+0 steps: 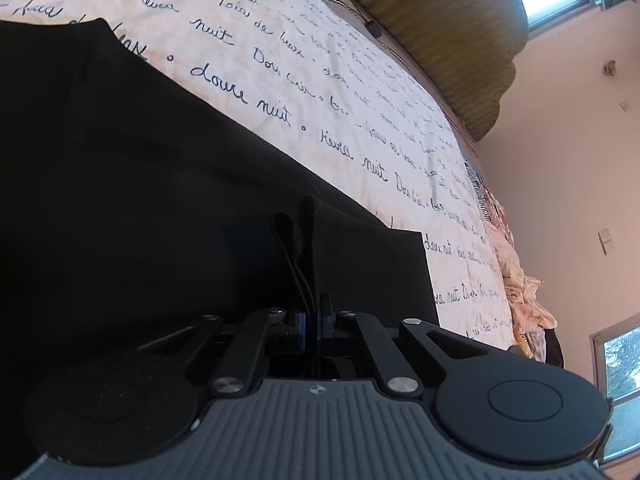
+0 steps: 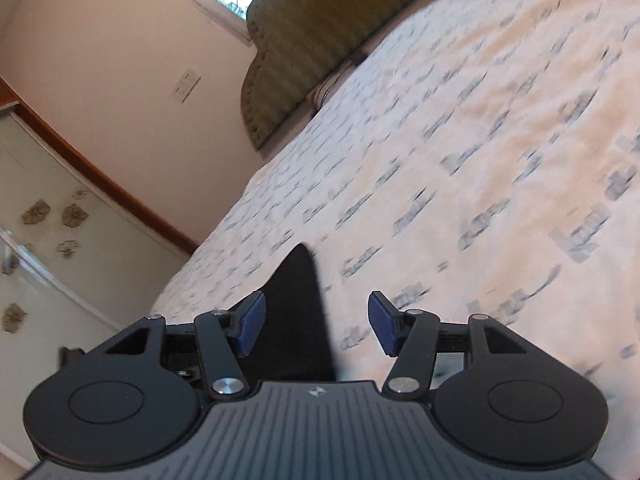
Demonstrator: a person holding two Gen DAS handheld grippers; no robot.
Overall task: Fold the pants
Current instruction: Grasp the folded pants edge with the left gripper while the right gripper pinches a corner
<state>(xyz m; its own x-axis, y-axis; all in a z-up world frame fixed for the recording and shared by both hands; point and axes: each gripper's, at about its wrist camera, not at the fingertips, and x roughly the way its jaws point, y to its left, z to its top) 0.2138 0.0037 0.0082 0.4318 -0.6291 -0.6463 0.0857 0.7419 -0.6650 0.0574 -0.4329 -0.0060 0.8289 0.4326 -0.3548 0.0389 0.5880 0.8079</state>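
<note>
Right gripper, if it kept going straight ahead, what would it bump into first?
Probably the black pants, whose tip lies between the open right gripper fingers; beyond it is only the bedspread. Depth is hard to judge.

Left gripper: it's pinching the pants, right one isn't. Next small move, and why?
Probably close the right gripper on the black pants corner lying between its open blue pads. The left gripper is already shut on a bunched fold of the pants, so a second grip would let both carry the fabric over the bedspread.
</note>
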